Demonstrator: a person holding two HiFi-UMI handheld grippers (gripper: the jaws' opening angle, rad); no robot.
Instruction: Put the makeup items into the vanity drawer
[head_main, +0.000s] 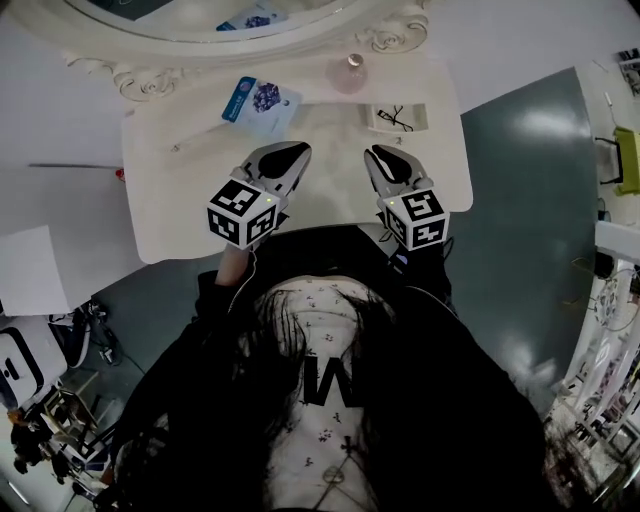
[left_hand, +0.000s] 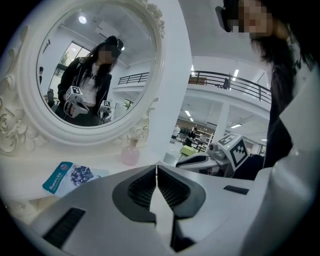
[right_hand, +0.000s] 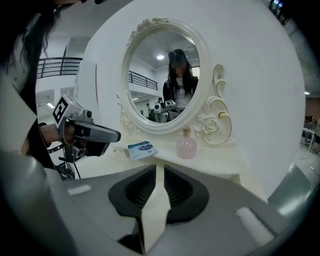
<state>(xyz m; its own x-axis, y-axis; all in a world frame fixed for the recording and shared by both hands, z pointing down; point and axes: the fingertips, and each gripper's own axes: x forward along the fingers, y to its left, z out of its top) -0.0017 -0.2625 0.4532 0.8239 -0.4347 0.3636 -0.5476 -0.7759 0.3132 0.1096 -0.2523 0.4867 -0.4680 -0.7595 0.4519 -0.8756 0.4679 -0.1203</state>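
A blue-and-white packet lies at the back left of the white vanity top. It also shows in the gripper views as the packet and the packet. A pink bottle stands upright by the mirror base, seen again as the bottle and the bottle. My left gripper and right gripper hover side by side over the tabletop's front middle. The left gripper and the right gripper are both shut, holding nothing. No drawer shows in any view.
An oval mirror in an ornate white frame rises behind the table. A small tray with a thin dark item sits at the back right. A thin pale stick lies at the left. Grey floor lies to the right.
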